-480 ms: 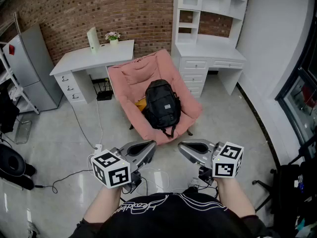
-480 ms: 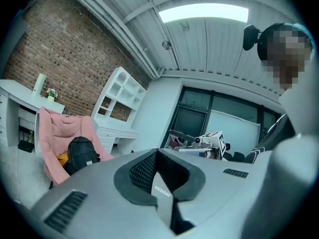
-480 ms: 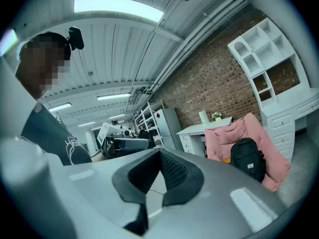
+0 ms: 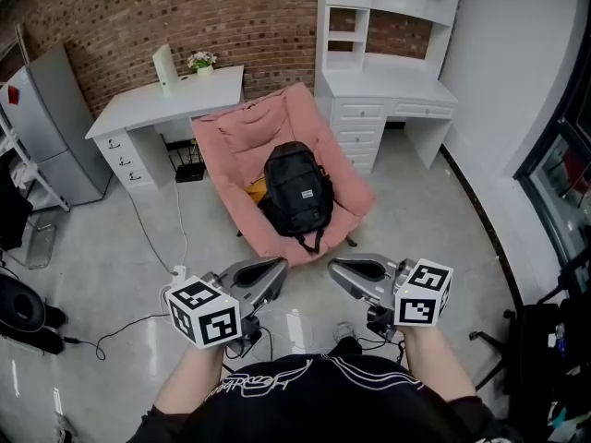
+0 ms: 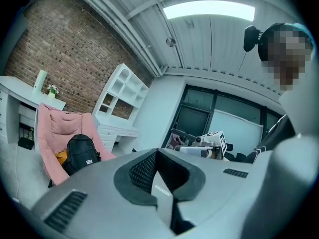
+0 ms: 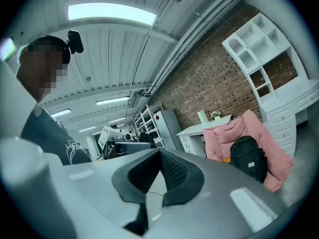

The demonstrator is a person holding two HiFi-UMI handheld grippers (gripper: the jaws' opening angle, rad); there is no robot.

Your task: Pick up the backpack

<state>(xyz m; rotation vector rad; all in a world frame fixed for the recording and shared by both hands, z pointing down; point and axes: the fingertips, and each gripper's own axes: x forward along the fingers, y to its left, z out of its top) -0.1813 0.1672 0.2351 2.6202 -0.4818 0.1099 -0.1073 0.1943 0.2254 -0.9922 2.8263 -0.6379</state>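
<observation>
I see bright, even light from ceiling panels (image 5: 214,9), blown out white in both gripper views. The floor (image 4: 443,238) shows soft glare by my feet; shadows are faint. Both gripper views bend hard with dark corners, and the left tool (image 5: 157,156) and right tool (image 6: 159,156) look soft up close. The head view is sharp.

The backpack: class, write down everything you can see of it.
The backpack is black, soft fabric by its look, with a small pale label on its front and a strap loop hanging from its lower end. It leans upright on the seat of the pink chair, against its back. A yellow item lies beside it, at its left in the head view.
</observation>
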